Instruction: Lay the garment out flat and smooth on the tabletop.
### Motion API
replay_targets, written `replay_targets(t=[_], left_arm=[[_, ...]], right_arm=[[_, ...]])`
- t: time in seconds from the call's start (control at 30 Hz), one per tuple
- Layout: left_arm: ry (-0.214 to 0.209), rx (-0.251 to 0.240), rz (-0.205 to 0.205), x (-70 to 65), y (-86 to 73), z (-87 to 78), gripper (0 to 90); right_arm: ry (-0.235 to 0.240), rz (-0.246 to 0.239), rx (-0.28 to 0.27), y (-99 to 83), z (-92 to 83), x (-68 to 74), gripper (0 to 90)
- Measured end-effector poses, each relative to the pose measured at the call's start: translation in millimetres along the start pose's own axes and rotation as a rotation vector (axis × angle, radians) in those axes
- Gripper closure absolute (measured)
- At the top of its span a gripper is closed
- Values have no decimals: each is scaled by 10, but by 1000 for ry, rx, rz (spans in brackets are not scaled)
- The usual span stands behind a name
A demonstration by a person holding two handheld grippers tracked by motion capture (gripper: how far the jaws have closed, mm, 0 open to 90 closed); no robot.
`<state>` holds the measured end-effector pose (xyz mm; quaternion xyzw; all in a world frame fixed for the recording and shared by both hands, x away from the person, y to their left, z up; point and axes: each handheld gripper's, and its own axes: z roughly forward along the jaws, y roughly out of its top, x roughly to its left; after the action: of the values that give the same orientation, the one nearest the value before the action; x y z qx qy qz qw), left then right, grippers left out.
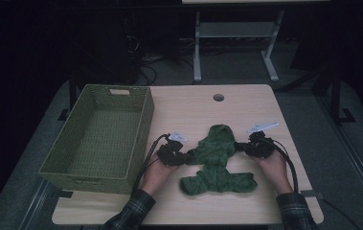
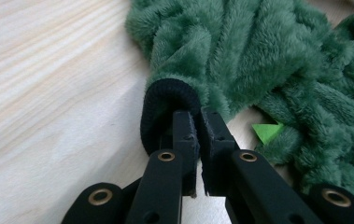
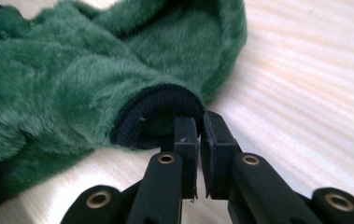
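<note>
a small green fleece garment with a hood is lying spread on the light wooden table, toward the near edge and right of the middle. its hood is pointing away from the person, its hem is bunching toward the near edge, and its two short sleeves are stretching out to either side. each sleeve is ending in a dark ribbed cuff.

the left gripper is reaching in at the sleeve on the left; in the left gripper view its jaws are standing almost together, pinching the rim of the left cuff between the pads. a bright green tag is peeking out from the fleece just beside those jaws.

the right gripper is doing the same at the other sleeve; in the right gripper view its jaws are nearly closed and gripping the edge of the right cuff, which is gaping open in front of them.

a hand is holding each gripper, with plaid sleeves coming in from the near edge.

a woven green basket is sitting on the left part of the table, just beside the left gripper. a round cable hole is showing near the far edge.
</note>
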<state>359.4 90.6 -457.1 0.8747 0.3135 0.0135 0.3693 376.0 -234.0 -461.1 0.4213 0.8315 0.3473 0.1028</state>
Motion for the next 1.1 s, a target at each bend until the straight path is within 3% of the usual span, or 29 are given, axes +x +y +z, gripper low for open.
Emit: replay_targets(t=[0.07, 0.17, 0.3, 0.33, 0.5, 0.63, 0.73, 0.8, 0.97, 1.1], left_arm=[[1, -2, 6, -15, 16, -1, 839], [19, -18, 17, -32, 62, -82, 730], [25, -96, 10, -50, 183, -287, 631], [29, -101, 21, -48, 215, -323, 621], [58, -137, 54, -1, 474, -395, 607], [40, -135, 58, 92, 640, -230, 593], [22, -105, 66, 187, 724, -12, 582], [15, -73, 76, 233, 754, 110, 574], [0, -55, 57, 334, 822, 354, 558], [-6, -25, 49, 353, 830, 505, 532]], right_arm=[[4, 4, 5, -14, 15, 3, 844], [7, 3, -2, -2, -26, 15, 773], [9, 13, -54, 41, -238, 12, 714], [19, 13, -86, 54, -314, 2, 709], [13, 21, -114, 173, -479, -42, 681], [3, 26, -102, 269, -366, -107, 675], [12, 52, -98, 289, -201, -157, 662], [19, 63, -88, 288, -104, -183, 653], [27, 94, -66, 289, 99, -199, 632], [21, 87, -45, 274, 210, -206, 633]])
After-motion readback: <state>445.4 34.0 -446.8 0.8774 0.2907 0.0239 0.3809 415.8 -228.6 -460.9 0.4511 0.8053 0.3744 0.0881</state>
